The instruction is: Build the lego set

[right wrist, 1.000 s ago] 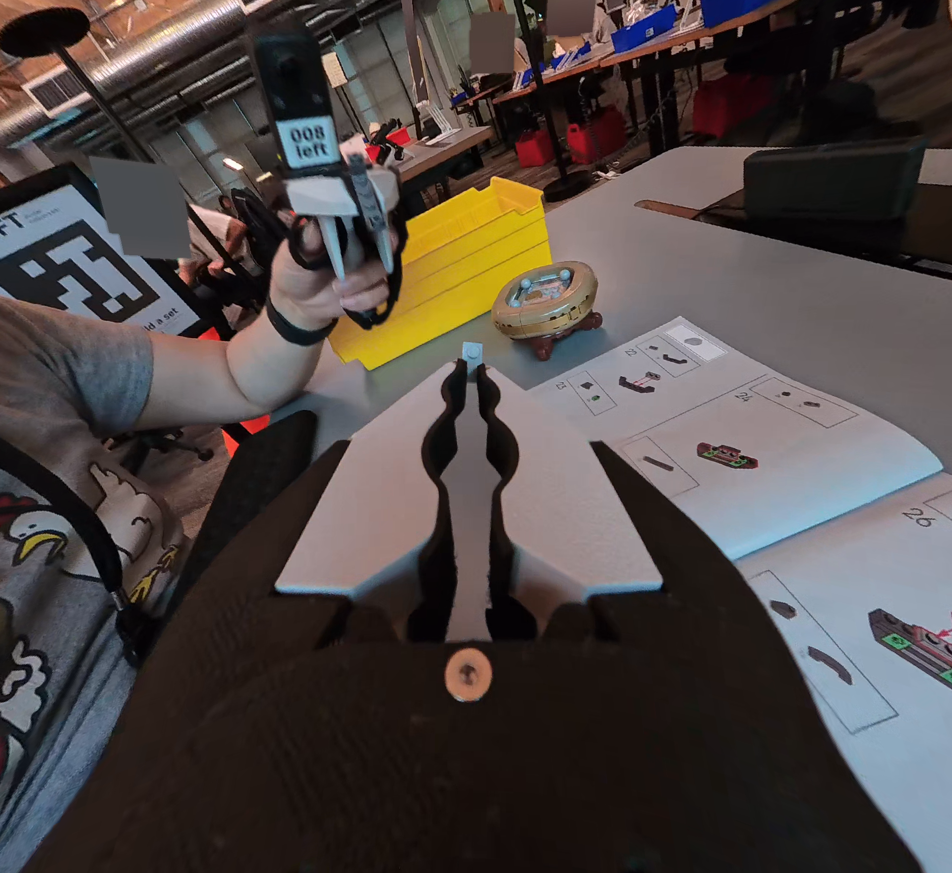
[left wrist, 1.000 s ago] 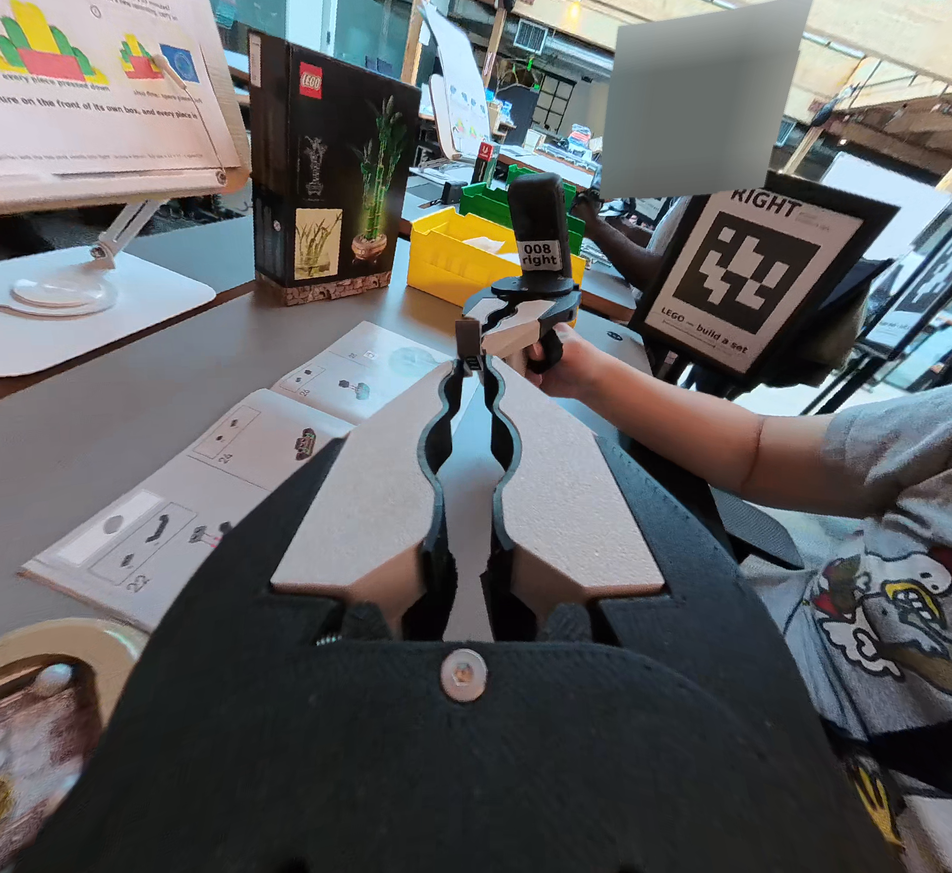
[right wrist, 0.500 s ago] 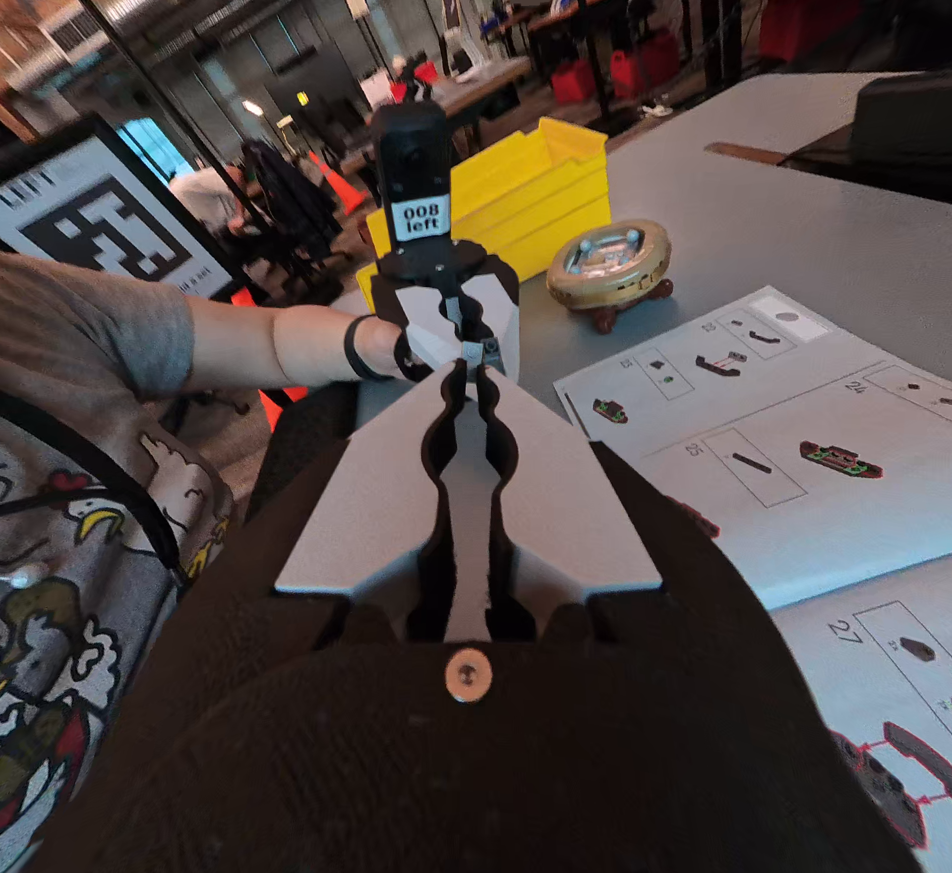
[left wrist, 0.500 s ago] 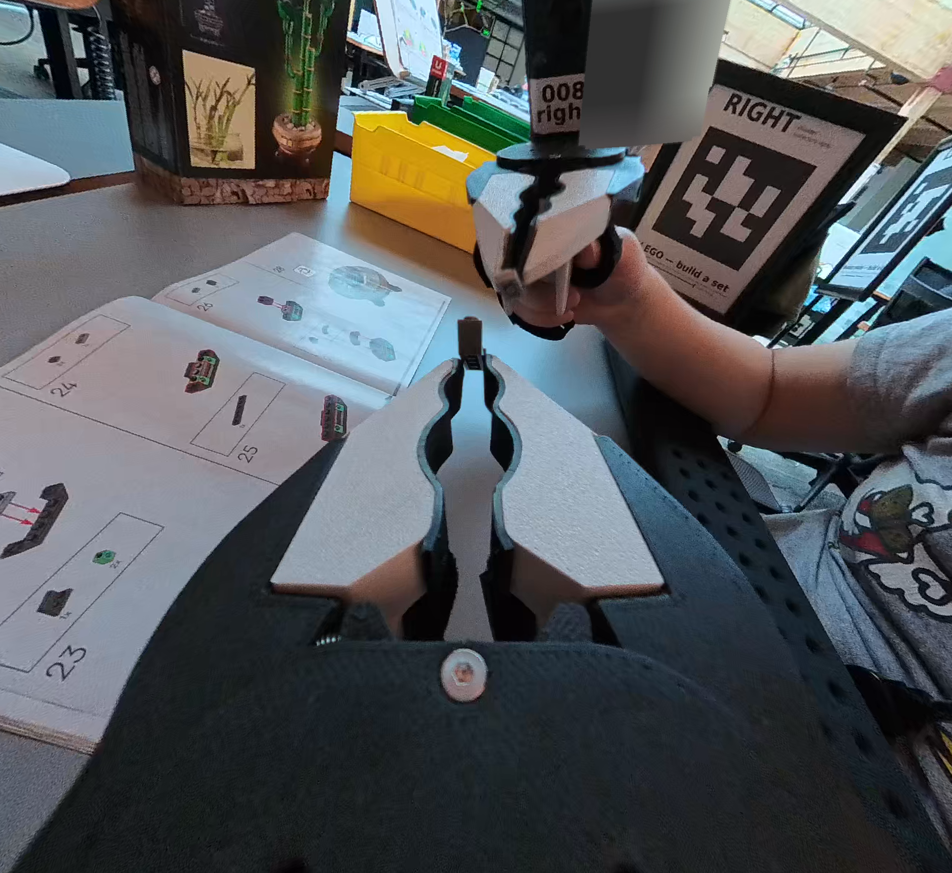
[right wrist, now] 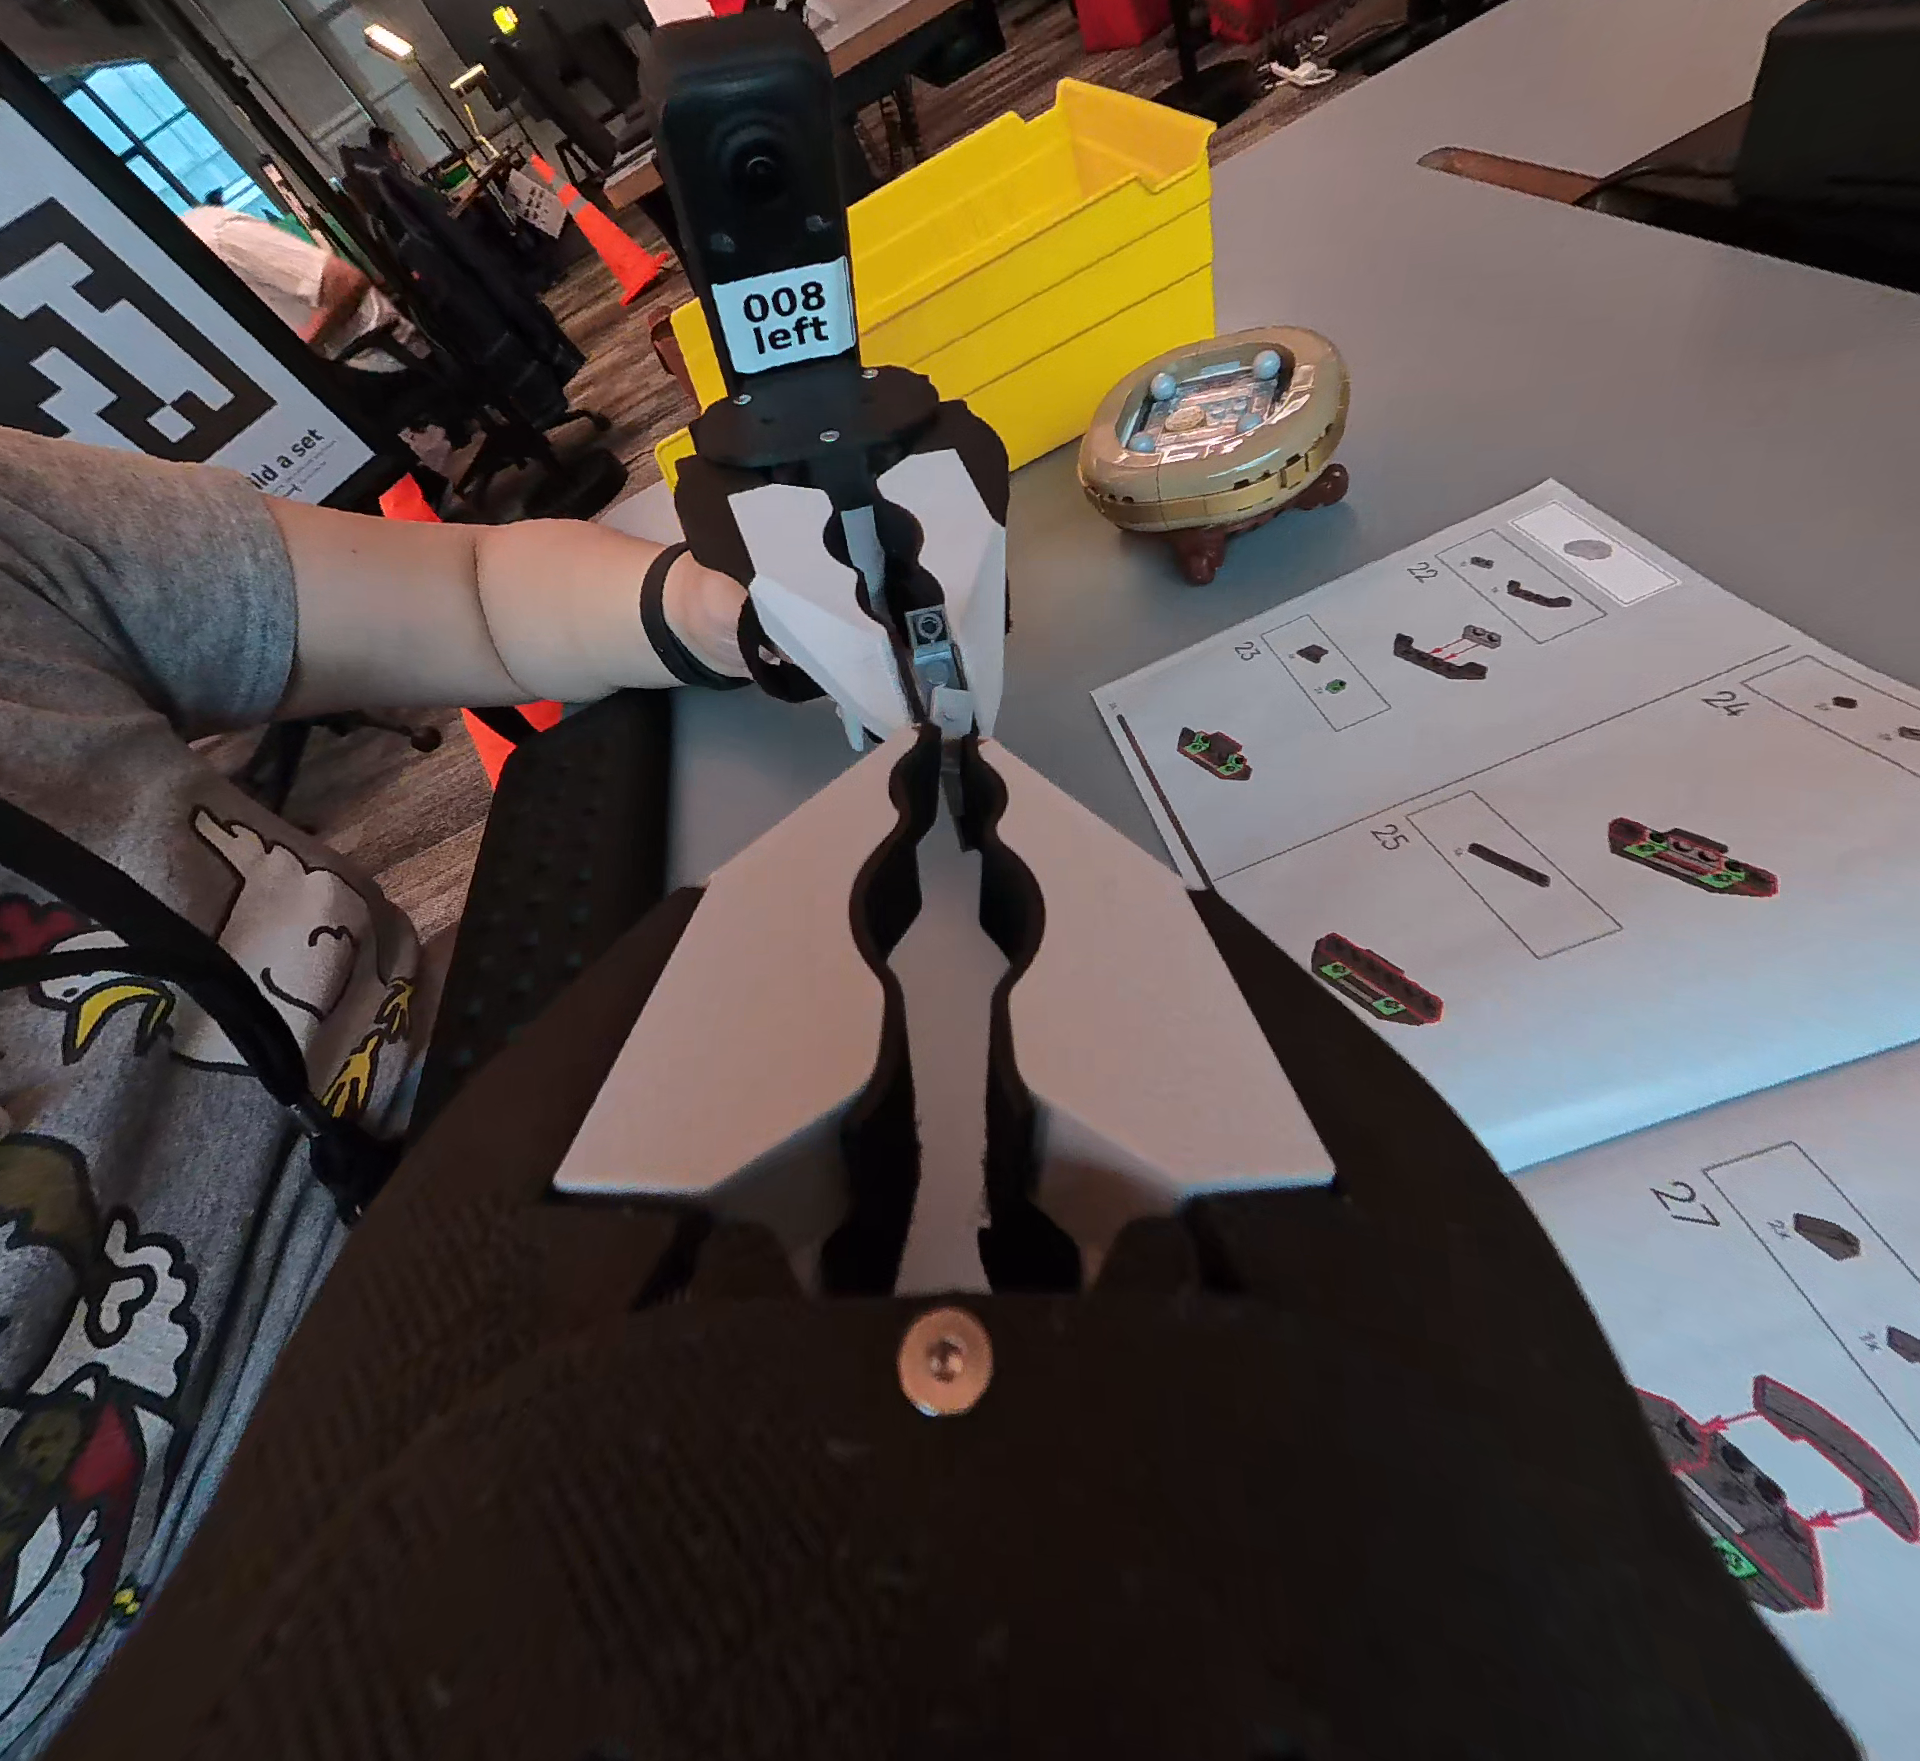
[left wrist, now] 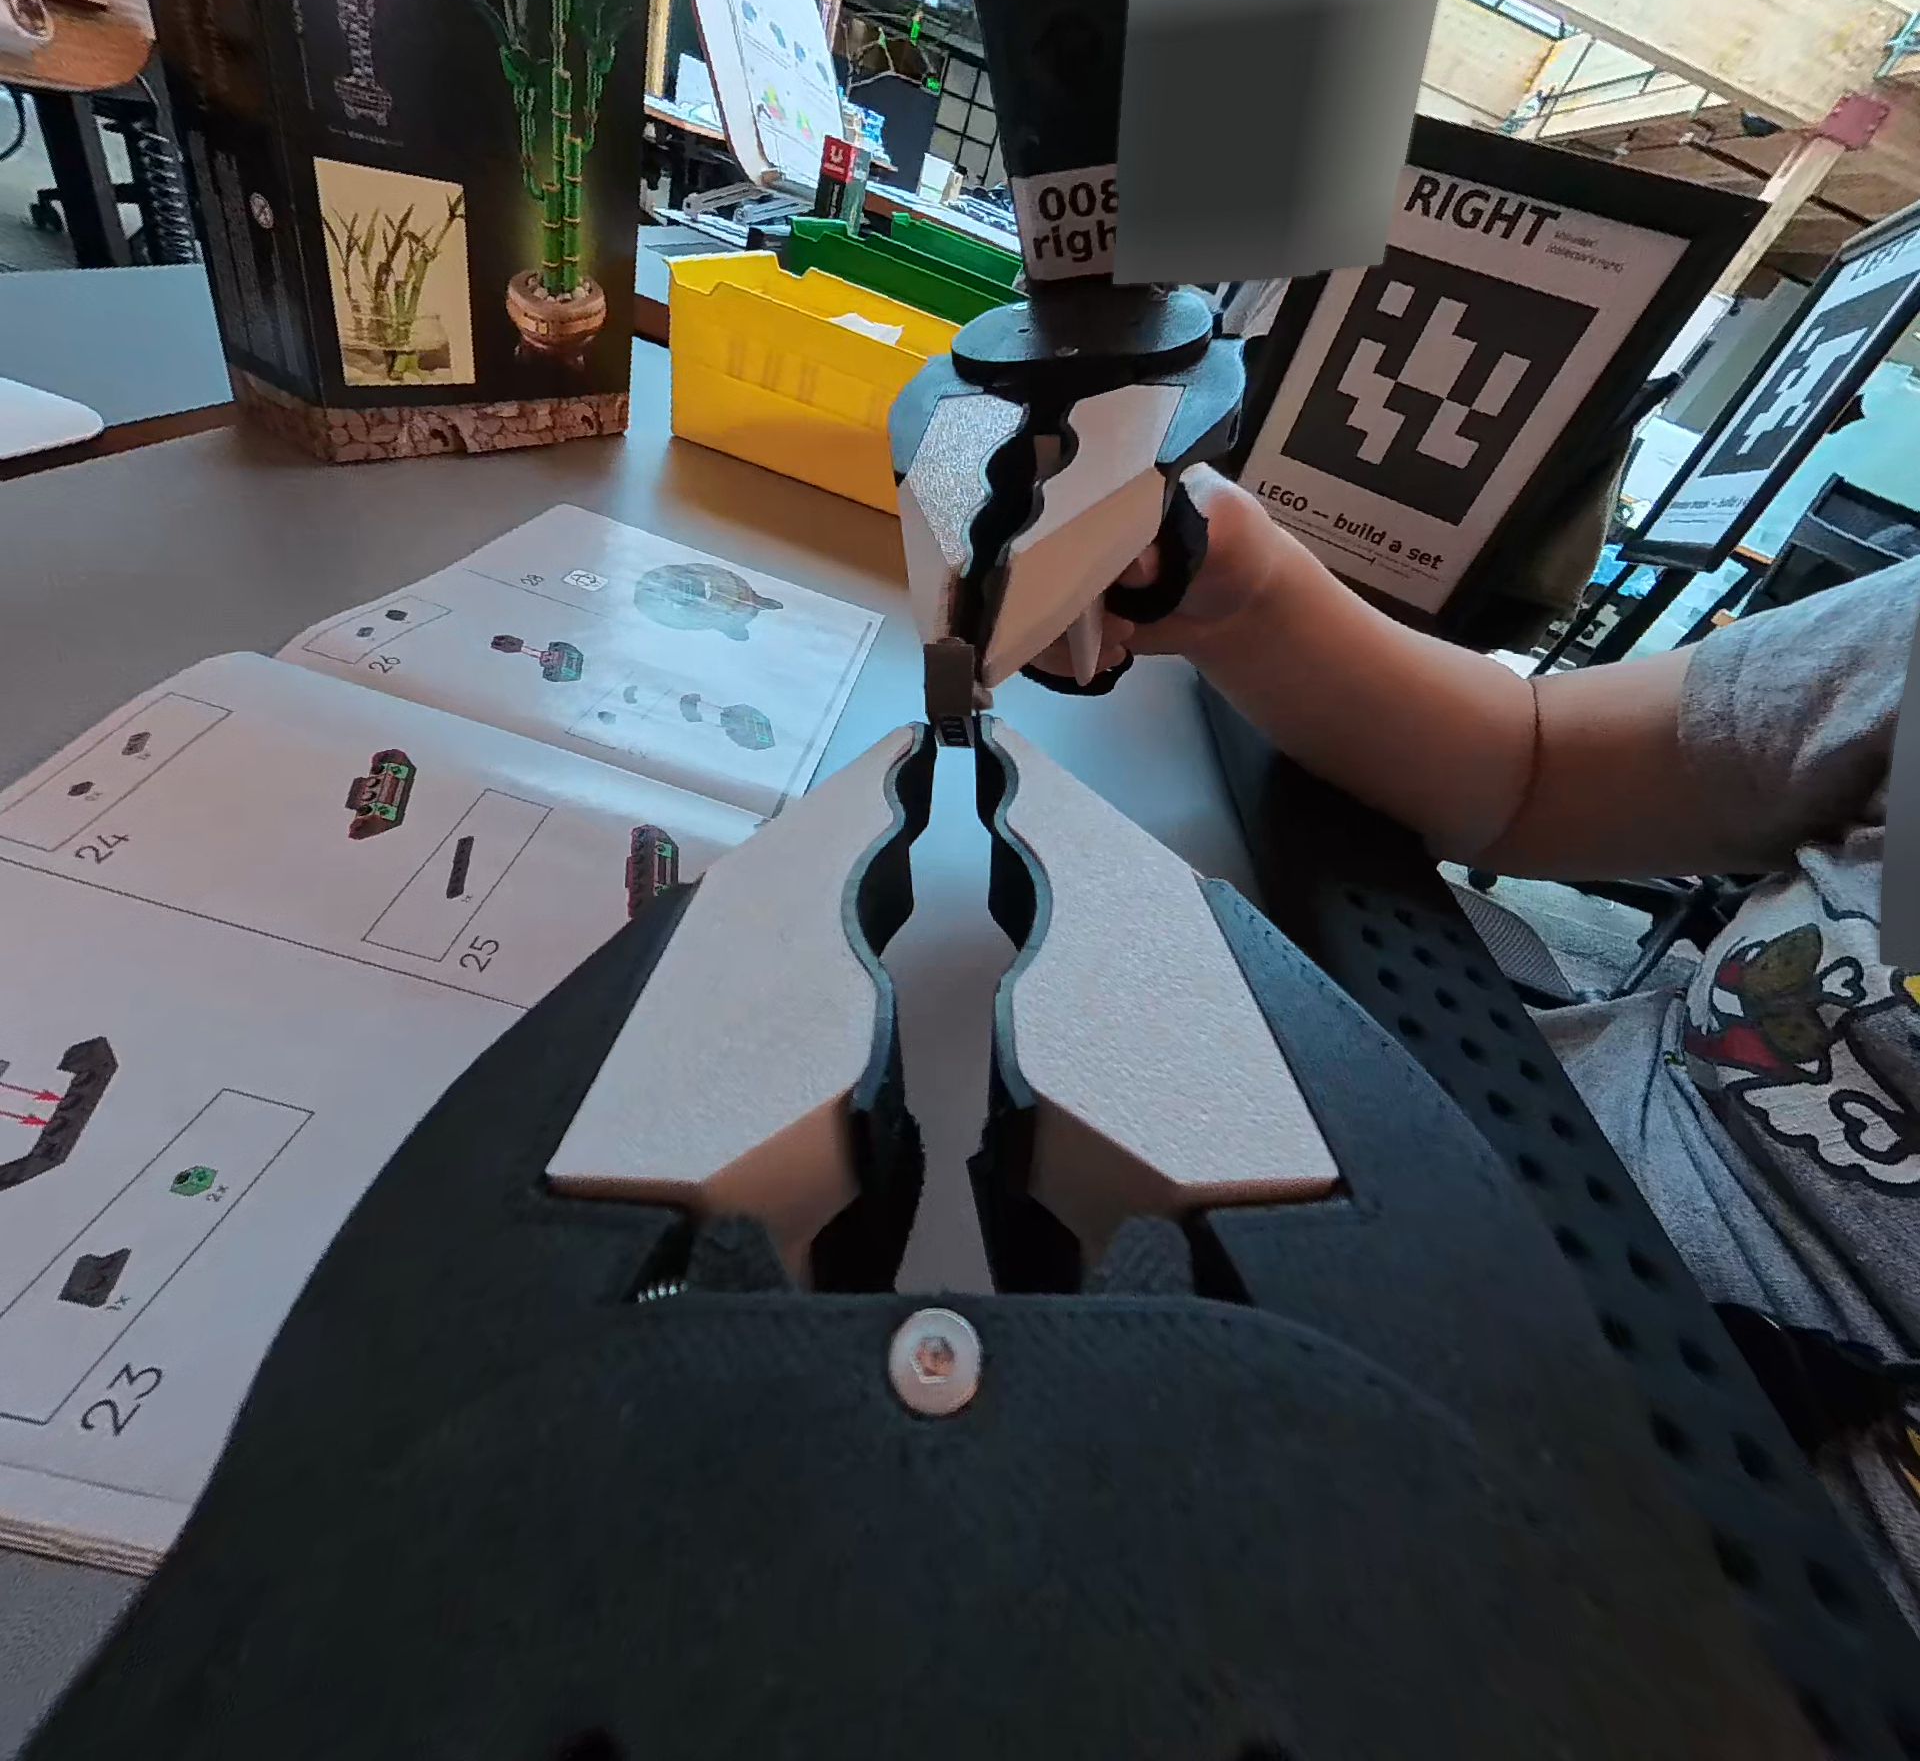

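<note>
My left gripper (left wrist: pixel 951 737) is shut on a dark grey plate (left wrist: pixel 948 675) that sticks out past its tips. My right gripper (right wrist: pixel 940 750) is shut on a small light grey piece (right wrist: pixel 952 706). The two grippers meet tip to tip above the table's near edge. The light grey piece touches the end of the studded plate (right wrist: pixel 928 643). In the left wrist view the right gripper (left wrist: pixel 964 657) points down onto the plate. In the right wrist view the left gripper (right wrist: pixel 923 719) faces me. A round tan model on brown feet (right wrist: pixel 1216 444) stands behind on the table.
An open instruction booklet (left wrist: pixel 343 838) (right wrist: pixel 1558 838) lies on the grey table. A yellow bin (right wrist: pixel 1039 277) stands by the model, and another yellow bin (left wrist: pixel 790 381) stands next to the set's black box (left wrist: pixel 416 153). A black perforated chair back (left wrist: pixel 1455 1036) is below my grippers. Both grippers' tips are close together, under 4 cm apart.
Both grippers moved toward each other. A second ago they were apart; now their tips meet and the two held pieces touch.
</note>
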`<state>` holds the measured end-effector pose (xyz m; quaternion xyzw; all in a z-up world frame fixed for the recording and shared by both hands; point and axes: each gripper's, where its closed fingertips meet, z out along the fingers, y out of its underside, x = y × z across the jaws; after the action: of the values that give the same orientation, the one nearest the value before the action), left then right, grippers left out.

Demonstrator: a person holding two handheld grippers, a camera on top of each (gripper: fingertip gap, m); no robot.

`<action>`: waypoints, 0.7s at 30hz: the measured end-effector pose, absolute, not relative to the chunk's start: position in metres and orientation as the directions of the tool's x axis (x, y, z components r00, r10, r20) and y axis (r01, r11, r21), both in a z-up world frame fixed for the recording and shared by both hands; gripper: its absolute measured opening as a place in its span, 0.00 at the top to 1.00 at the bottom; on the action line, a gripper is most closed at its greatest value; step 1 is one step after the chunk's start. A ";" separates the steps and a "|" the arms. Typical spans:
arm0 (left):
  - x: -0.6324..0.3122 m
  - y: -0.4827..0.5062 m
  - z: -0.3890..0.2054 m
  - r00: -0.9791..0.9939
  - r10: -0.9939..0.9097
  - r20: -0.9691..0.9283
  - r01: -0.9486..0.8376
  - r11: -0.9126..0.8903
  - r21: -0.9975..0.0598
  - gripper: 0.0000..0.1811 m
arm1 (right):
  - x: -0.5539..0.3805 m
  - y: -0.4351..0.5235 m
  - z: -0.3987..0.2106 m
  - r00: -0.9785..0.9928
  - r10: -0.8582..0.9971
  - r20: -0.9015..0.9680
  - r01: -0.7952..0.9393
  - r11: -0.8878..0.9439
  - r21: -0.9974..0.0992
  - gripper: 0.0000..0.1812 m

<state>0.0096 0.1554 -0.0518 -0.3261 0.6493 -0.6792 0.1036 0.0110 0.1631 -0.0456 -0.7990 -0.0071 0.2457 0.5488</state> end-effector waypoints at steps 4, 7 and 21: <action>0.008 0.153 -0.053 -0.773 -0.545 0.326 -0.301 -0.137 -0.944 0.97 | 0.011 0.163 -0.047 0.886 0.285 -0.367 -0.237 -0.401 -0.885 0.99; 0.006 0.152 -0.051 -0.776 -0.521 0.355 -0.320 -0.160 -0.934 0.97 | 0.009 0.162 -0.046 0.885 0.301 -0.356 -0.225 -0.393 -0.892 0.99; 0.005 0.152 -0.051 -0.758 -0.414 0.504 -0.435 -0.255 -0.864 0.97 | 0.009 0.162 -0.048 0.891 0.307 -0.333 -0.198 -0.397 -0.896 0.99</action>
<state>0.0048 0.1521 -0.0511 -0.3478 0.6103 -0.7117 -0.0074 0.0086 0.1615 -0.0482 -0.8032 -0.0341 0.2305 0.5483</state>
